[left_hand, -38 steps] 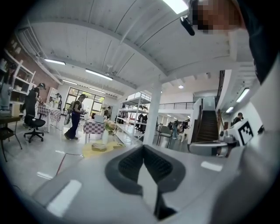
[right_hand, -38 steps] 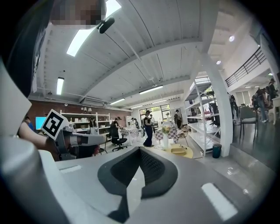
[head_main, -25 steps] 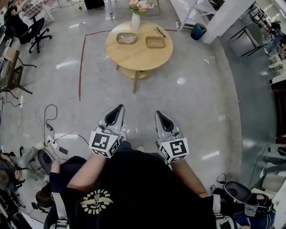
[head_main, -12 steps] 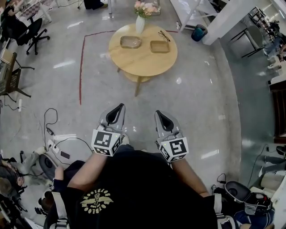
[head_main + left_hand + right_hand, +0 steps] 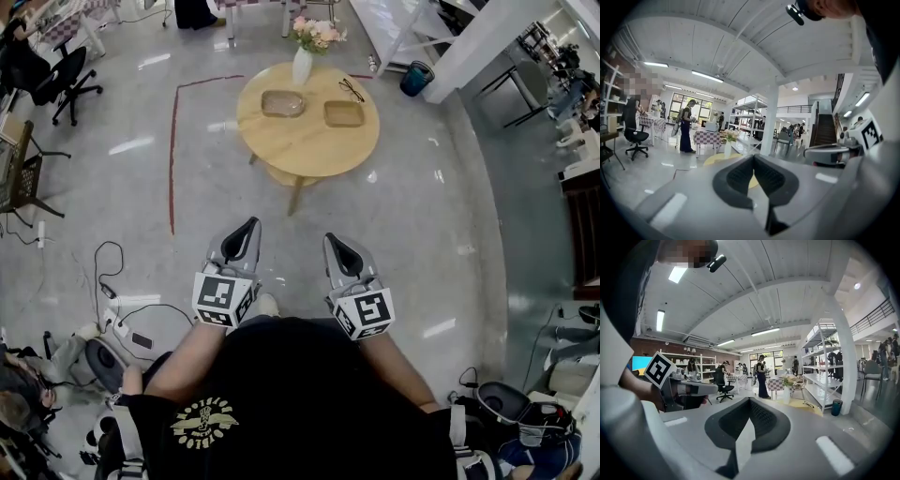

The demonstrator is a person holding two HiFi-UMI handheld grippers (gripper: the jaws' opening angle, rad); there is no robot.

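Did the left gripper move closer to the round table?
Yes. The left gripper moved forward: in the head view, its gap to the round table has shrunk.

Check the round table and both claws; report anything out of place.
Nothing stands out. The vase stands upright on the round table; the oval dish, the square dish and the glasses lie flat, nothing spilled. The left claw and right claw are shut and empty, short of the table.

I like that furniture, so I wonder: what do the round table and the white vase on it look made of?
The round table: light wood, matte, judging by its pale tan, even top. The vase: probably glazed ceramic, white and smooth; too small to be sure.
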